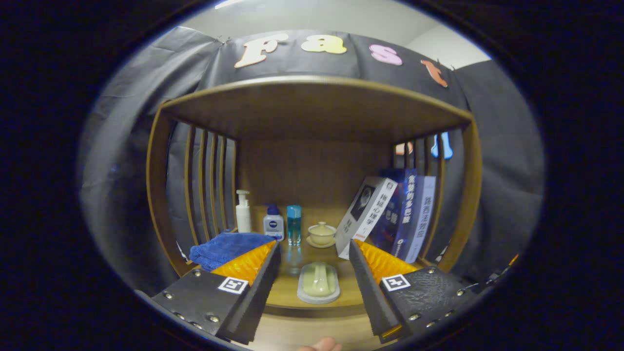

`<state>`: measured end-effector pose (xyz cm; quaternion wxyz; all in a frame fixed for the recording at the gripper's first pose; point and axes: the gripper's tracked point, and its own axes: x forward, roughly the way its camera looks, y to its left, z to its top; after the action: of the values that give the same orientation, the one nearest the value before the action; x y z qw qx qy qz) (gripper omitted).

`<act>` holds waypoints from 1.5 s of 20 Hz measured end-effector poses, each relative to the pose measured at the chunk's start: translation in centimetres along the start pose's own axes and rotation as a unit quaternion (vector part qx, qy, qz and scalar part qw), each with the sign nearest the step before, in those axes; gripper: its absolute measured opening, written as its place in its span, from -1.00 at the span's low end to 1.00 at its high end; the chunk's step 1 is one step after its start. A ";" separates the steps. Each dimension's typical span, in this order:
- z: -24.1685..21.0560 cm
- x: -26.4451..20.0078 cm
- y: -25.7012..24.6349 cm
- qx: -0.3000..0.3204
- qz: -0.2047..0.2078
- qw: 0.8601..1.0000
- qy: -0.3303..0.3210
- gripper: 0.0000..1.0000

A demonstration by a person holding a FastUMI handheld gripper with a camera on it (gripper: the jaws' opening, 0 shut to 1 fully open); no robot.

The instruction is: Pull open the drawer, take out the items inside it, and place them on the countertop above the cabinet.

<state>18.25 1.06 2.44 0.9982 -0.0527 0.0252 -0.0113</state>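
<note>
My gripper (314, 246) is open, and nothing is between its fingers. It faces the wooden countertop (284, 294) under a shelf roof. A pale green oblong piece on a whitish oval base (318, 282) lies on the countertop near its front edge. It sits in the gap between my fingers and lower than their tips, and neither finger touches it. A folded blue cloth (226, 247) lies on the countertop beside my left finger, partly hidden by it.
At the back stand a white pump bottle (243, 212), a small blue-capped bottle (273, 222), a blue glass bottle (294, 224) and a lidded cream cup on a saucer (321, 234). Several books (390, 217) lean at the right. Slatted sides (207, 185) close in the countertop. A fingertip (319, 345) shows below.
</note>
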 end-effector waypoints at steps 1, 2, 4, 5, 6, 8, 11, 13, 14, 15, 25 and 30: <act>0.6 -1.2 0.1 -0.007 -0.004 1.000 -0.009 0.79; 1.1 -2.5 0.1 -0.013 -0.009 1.000 -0.017 0.81; 2.0 -5.1 -0.2 -0.019 -0.018 0.999 -0.031 0.82; 2.3 -6.4 -0.1 -0.017 -0.020 0.999 -0.039 0.82; 2.5 -7.6 0.0 -0.013 -0.023 0.999 -0.047 0.82; 2.1 -10.0 0.0 -0.005 -0.024 0.998 -0.058 0.82; 0.1 -13.0 -0.5 -0.003 -0.030 0.998 -0.059 0.82; -0.9 -14.5 -0.3 0.001 -0.027 0.997 -0.066 0.82; -1.5 -15.1 0.0 0.003 -0.021 0.997 -0.069 0.81; -2.4 -15.8 0.1 0.003 -0.017 0.998 -0.068 0.81; -11.9 -18.4 -1.1 0.046 -0.041 0.998 -0.020 0.82; -16.2 -17.8 -0.8 0.044 -0.045 0.998 0.026 0.82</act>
<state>-0.33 -1.02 -12.71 0.9971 -0.0096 0.0486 -0.0585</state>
